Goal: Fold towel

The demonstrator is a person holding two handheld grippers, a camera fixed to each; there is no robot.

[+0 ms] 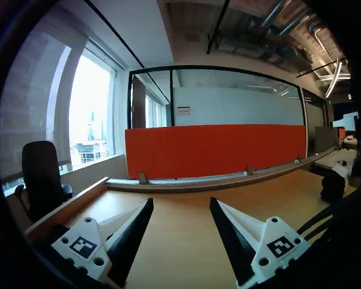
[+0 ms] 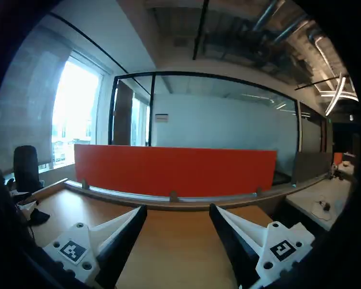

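hovering over desk | left hand-held gripper spread | right hand-held gripper spread

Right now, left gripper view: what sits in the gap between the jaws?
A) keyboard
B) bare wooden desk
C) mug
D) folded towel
B: the left gripper has its jaws apart, and the wooden desk shows bare in the gap between them, running up to the orange divider behind.
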